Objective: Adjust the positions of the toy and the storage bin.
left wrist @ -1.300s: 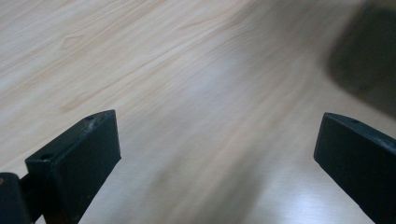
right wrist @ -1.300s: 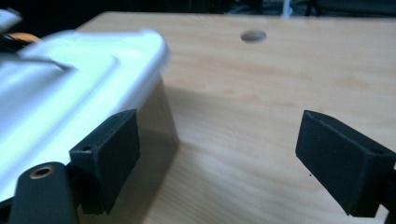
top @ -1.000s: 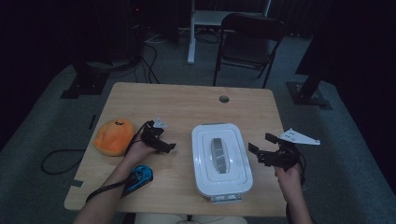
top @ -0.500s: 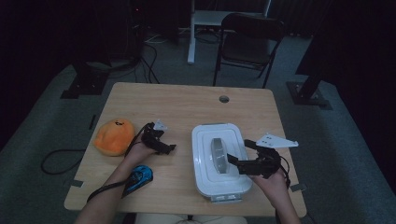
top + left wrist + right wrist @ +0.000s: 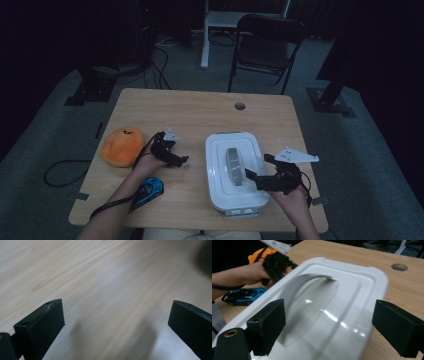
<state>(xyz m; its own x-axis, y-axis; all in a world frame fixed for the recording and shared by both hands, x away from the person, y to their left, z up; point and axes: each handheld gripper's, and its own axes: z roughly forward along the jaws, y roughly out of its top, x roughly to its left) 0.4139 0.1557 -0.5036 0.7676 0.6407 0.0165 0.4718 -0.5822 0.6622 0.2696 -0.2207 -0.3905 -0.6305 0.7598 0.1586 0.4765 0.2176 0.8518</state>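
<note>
My right gripper (image 5: 256,173) has come in from the table's edge over the last second and now hangs over the near right part of the white box (image 5: 235,172); my left gripper (image 5: 176,157) has hardly shifted. The right one is wide open: in the right gripper view its 2 black jaws stand far apart with the lid (image 5: 332,305) between them, and they touch nothing that I can see. Just ahead of those jaws lies the grey handle (image 5: 312,281), an arch that runs along the lid's middle. The box itself sits flat on the table (image 5: 200,110), directly under and in front of this gripper.

My left gripper is open too, its jaws spread over bare wood in the left gripper view, holding nothing. It rests just left of the box. Beyond it, farther left, is the orange soft toy (image 5: 121,146), and nearer to me a blue toy car (image 5: 148,189).

I judge the step in hand to be taking hold of the handle. What could go wrong: the lid is smooth and glossy, so if I close too low the jaws may slide off the curve and only push the box. With the left gripper not bracing it, a sideways nudge could skid the box toward the near edge. Lifting off-centre might tilt it.
</note>
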